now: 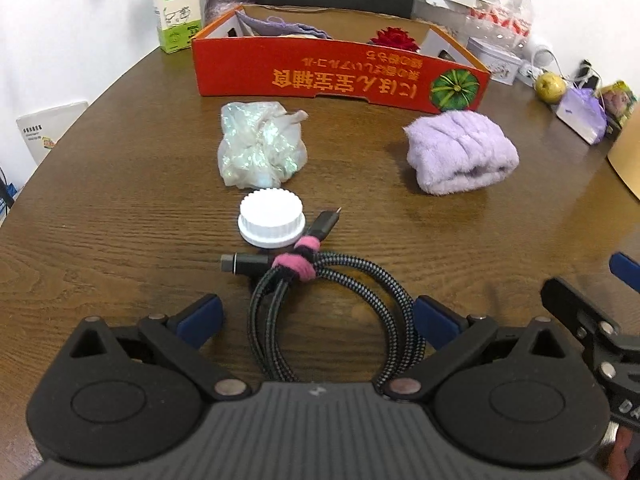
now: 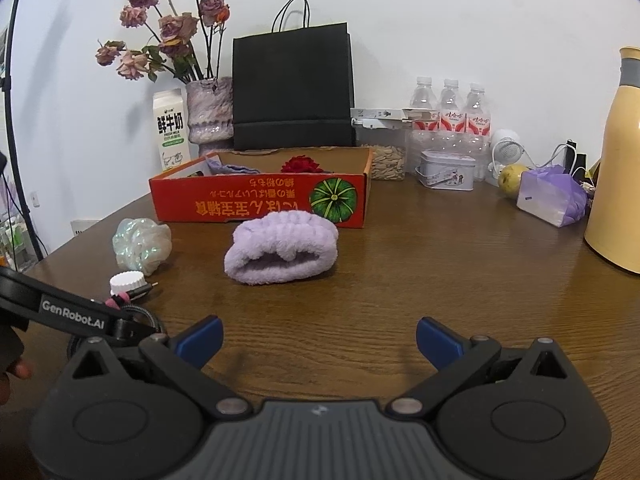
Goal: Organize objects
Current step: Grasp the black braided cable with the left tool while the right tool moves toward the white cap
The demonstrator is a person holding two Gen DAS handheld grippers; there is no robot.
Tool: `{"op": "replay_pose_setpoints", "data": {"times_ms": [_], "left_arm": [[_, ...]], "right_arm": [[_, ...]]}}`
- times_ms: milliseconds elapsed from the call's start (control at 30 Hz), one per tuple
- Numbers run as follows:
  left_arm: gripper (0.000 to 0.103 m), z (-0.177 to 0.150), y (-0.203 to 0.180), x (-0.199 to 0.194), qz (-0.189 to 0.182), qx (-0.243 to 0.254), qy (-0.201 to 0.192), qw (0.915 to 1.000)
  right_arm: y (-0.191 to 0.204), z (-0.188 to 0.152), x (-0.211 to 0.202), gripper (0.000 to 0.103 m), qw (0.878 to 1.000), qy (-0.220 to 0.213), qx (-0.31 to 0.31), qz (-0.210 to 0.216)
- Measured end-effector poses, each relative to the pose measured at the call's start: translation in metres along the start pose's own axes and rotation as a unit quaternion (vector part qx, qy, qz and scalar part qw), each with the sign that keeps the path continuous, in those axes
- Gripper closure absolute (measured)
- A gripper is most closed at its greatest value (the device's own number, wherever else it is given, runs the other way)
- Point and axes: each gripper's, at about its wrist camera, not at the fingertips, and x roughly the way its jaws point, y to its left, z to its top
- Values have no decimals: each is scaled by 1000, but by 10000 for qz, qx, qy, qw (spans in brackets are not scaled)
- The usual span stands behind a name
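A coiled black braided cable (image 1: 332, 320) with a pink strap lies on the wooden table between the open fingers of my left gripper (image 1: 316, 320). A white ridged cap (image 1: 271, 218) sits just beyond it, then a crumpled iridescent bag (image 1: 260, 146) and a folded lilac towel (image 1: 460, 152). A red cardboard box (image 1: 340, 76) stands behind them, holding a purple cloth and a red flower. My right gripper (image 2: 319, 340) is open and empty, facing the lilac towel (image 2: 282, 252) and the box (image 2: 260, 200). The bag (image 2: 142, 242), the cap (image 2: 126, 282) and the cable (image 2: 138, 304) show at its left.
A milk carton (image 1: 176, 4), flower vase (image 2: 210, 114) and black paper bag (image 2: 294, 88) stand behind the box. Water bottles (image 2: 450, 108), a tin (image 2: 446, 170), a pear (image 2: 510, 178), a purple pouch (image 2: 552, 196) and a yellow thermos (image 2: 620, 160) crowd the right side.
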Motion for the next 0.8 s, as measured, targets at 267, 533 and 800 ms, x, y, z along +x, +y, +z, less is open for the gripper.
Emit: {"op": "replay_pose_setpoints", "data": {"times_ms": [267,533,800], "left_arm": [[40,-14,0,-14,-212,97,-302,9993],[59,-23,7,-24,-295,79,-524,9982],[0,-10,-10,-29,-449,45,-415,9981]], "right_arm": [[2,-2,3,0,10000,92,-12,-32],[-1,-2,5,0,9999,131,55,-77],[-17,-1,4,0,9996,115,174,-203]]}}
